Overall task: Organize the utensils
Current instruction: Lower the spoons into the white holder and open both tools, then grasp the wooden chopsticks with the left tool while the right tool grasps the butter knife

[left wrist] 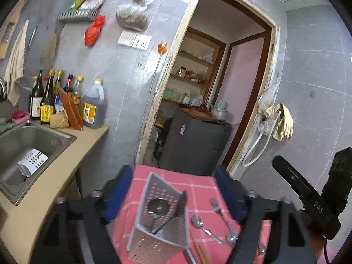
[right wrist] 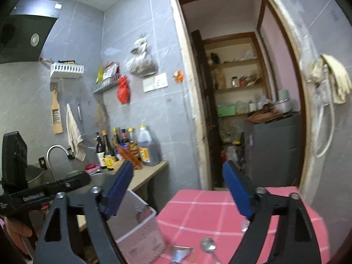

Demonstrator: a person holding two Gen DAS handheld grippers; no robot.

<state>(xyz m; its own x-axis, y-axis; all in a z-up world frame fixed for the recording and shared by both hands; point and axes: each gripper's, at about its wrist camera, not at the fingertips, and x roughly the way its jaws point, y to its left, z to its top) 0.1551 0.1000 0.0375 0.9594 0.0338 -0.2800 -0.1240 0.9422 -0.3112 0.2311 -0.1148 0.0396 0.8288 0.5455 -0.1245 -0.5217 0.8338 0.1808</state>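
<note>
A grey perforated utensil holder (left wrist: 158, 224) stands on a table under a red checked cloth (left wrist: 204, 183). A round ladle (left wrist: 157, 206) and a black utensil (left wrist: 176, 209) stick out of the holder. To its right on the cloth lie a spoon (left wrist: 198, 222), a fork (left wrist: 220, 211), a second spoon (left wrist: 232, 238) and chopsticks (left wrist: 200, 250). My left gripper (left wrist: 173, 187) hangs open above the holder, holding nothing. My right gripper (right wrist: 179, 189) is open too and holds nothing. It hangs over the cloth (right wrist: 209, 209) beside the holder (right wrist: 136, 226), with a spoon (right wrist: 208, 245) below it.
A counter (left wrist: 88, 140) with a steel sink (left wrist: 28, 145) and several sauce bottles (left wrist: 66, 101) runs along the left. Behind the table an open doorway (left wrist: 220, 88) shows a grey fridge (left wrist: 193, 145) and shelves. Gloves and a hose (left wrist: 279, 118) hang on the right wall.
</note>
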